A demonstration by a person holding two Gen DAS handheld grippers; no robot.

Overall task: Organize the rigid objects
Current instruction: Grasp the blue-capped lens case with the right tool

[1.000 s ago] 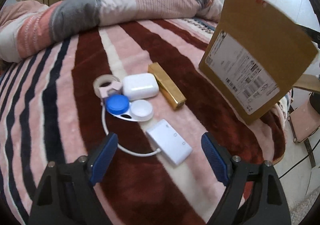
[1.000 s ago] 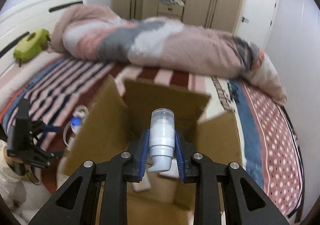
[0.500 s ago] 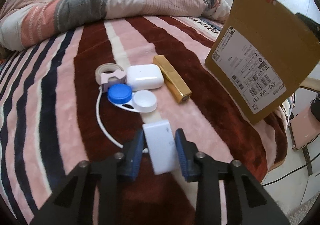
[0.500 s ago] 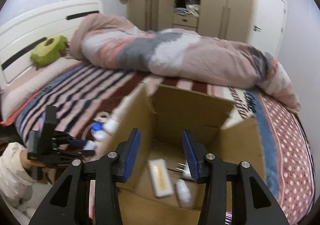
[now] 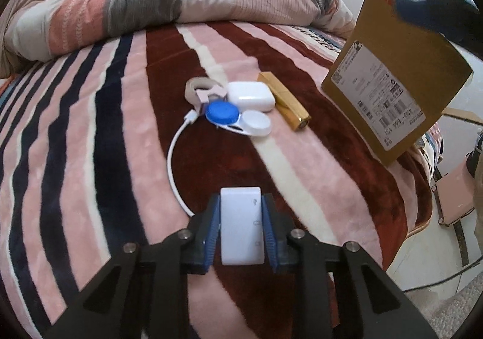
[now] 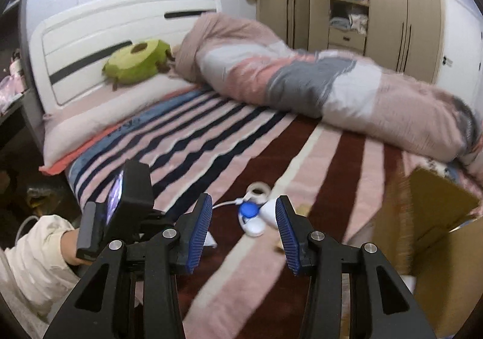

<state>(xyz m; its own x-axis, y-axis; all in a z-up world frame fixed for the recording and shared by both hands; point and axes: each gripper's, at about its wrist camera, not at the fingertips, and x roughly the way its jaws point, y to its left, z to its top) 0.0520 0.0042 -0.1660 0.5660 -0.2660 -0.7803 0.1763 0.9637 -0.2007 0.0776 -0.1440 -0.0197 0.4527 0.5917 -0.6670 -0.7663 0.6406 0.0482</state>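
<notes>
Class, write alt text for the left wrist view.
The left gripper clamps a white adapter above a striped blanket. Its cable trails toward a contact lens case, white case, gold bar and cardboard box.

My left gripper point(image 5: 241, 227) clamps a flat white adapter point(image 5: 241, 225), its cable point(image 5: 175, 158) curling toward eleven o'clock; tape roll point(image 5: 197, 87), white case point(image 5: 251, 96), contact-lens case point(image 5: 238, 120) and gold bar point(image 5: 283, 100) cluster at twelve.
</notes>
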